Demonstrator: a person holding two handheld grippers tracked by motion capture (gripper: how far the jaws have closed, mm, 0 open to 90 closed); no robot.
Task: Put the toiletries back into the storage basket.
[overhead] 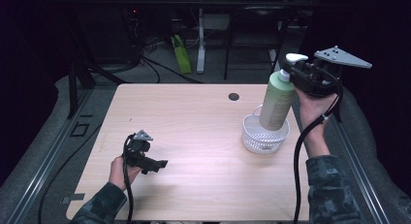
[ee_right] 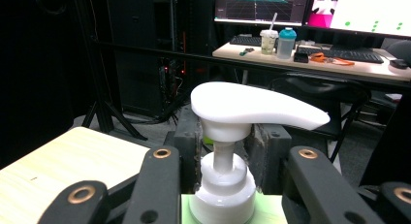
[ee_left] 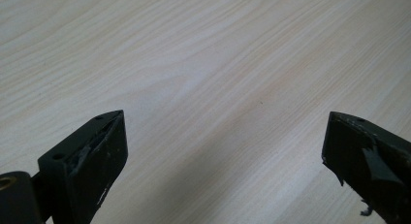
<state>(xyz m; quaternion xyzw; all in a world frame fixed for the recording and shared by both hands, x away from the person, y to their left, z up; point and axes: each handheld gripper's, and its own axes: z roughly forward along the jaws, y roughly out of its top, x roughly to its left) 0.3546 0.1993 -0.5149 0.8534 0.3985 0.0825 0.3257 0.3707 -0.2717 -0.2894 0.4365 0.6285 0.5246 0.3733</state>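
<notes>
High view: right claw (overhead: 296, 69) clamps pump bottle (overhead: 277, 101) at its stiff neck, above basket (overhead: 252, 136); body likely slippery; left claw (overhead: 160, 163) wide.

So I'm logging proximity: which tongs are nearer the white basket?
Right. The right tongs hold the pump bottle just above the white basket; the left tongs hover well left.
</notes>
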